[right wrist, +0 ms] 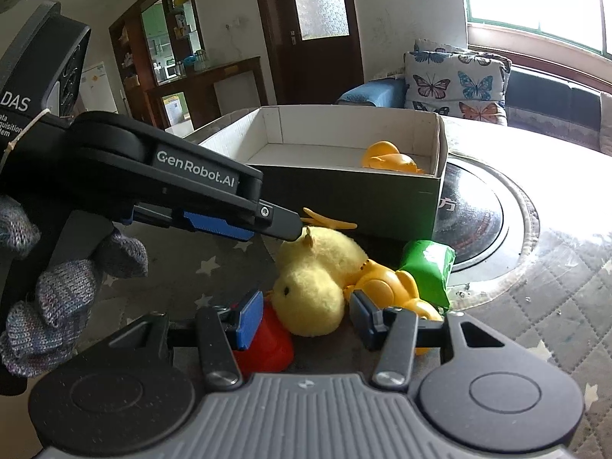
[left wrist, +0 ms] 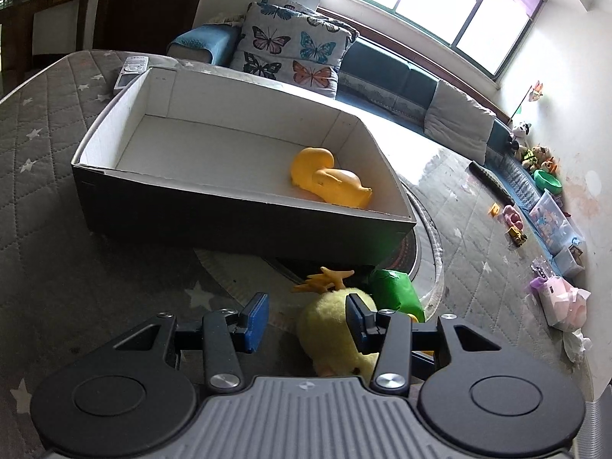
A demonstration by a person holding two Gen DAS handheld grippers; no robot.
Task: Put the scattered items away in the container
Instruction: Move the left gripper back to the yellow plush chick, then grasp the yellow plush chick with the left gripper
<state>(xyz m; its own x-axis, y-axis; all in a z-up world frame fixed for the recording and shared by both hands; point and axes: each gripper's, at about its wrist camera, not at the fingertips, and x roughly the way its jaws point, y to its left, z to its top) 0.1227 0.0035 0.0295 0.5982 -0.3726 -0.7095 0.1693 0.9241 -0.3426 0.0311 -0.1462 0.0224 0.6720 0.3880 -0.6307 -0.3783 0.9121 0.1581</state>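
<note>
Here the yellow plush chick lies on its side at lower centre of the right wrist view, on the quilted table cover, in front of the box that fills the middle of the frame and already holds a yellow rubber duck. Pressed against the chick are an orange plastic toy to its right, a green packet beyond that, and a red piece at its lower left. The likely slip is a glancing grab: the plush is soft and round, so fingers closing off-centre could squeeze it aside or drag a neighbour along. The left gripper is spread wide with the chick under its right finger rather than centred, so it seems badly lined up. The right gripper is also spread, empty, with the chick's head just beyond the gap.
</note>
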